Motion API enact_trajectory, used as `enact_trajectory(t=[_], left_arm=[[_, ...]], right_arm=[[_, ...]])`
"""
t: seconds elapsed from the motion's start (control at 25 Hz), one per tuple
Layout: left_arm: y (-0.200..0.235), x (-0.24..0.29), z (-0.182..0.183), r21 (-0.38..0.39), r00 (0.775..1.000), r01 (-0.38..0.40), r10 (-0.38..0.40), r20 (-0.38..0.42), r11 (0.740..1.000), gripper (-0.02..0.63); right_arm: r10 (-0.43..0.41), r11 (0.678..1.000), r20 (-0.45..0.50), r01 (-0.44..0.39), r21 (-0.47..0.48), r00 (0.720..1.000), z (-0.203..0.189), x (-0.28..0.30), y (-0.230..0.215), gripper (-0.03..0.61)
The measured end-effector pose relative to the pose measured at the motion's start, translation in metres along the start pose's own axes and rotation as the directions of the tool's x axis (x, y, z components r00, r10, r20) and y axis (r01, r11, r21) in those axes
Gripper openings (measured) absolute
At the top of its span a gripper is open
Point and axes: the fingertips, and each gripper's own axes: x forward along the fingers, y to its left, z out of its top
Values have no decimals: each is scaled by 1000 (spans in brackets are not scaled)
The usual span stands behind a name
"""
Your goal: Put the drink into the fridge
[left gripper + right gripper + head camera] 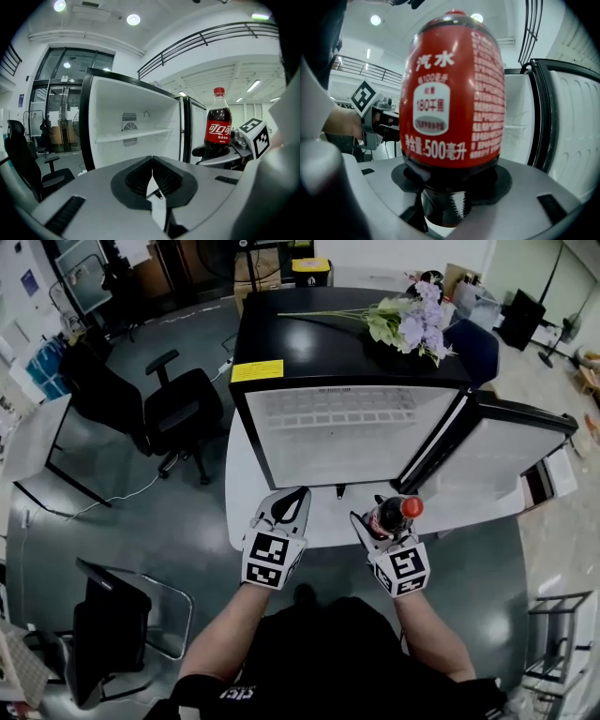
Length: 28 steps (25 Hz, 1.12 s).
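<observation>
A cola bottle (394, 514) with a red cap and red label stands upright in my right gripper (380, 521), whose jaws are shut on its lower body. In the right gripper view the bottle (454, 108) fills the middle. The left gripper view shows the same bottle (218, 126) off to the right. My left gripper (286, 507) is shut and holds nothing; its pads (152, 176) meet. Both grippers hover in front of the small black fridge (347, 352). Its door (506, 442) stands open to the right, and the white inside (136, 126) with one shelf is bare.
The fridge stands on a white round table (248, 484). A bunch of pale flowers (403, 320) lies on the fridge top. A black office chair (178, 413) is at the left and a folding chair (112, 624) at the lower left.
</observation>
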Motion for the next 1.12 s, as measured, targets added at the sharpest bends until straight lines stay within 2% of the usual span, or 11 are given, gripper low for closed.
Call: enact_trajectory(t=[0.24,0.6,0.84,1.12], left_arm=[[15,2,-5,-25,1000,3,-3,6,1000,18],[22,21,-22,-99,997,-67,62,-52,993,18],[23,42,-23,-125,988,-138,129,-79,982,18],[32,54,-30,-137,965,-252,238,-109,958,18]], right_arm=[[-20,1000,-26,20,-7,999,-2,15,-6,262],[56,995,-78,-62,-76,995,-17,42,-31,262],[105,986,-137,-121,-114,985,-37,70,-68,262],[161,962,-205,-199,-186,966,-60,108,-94,262]])
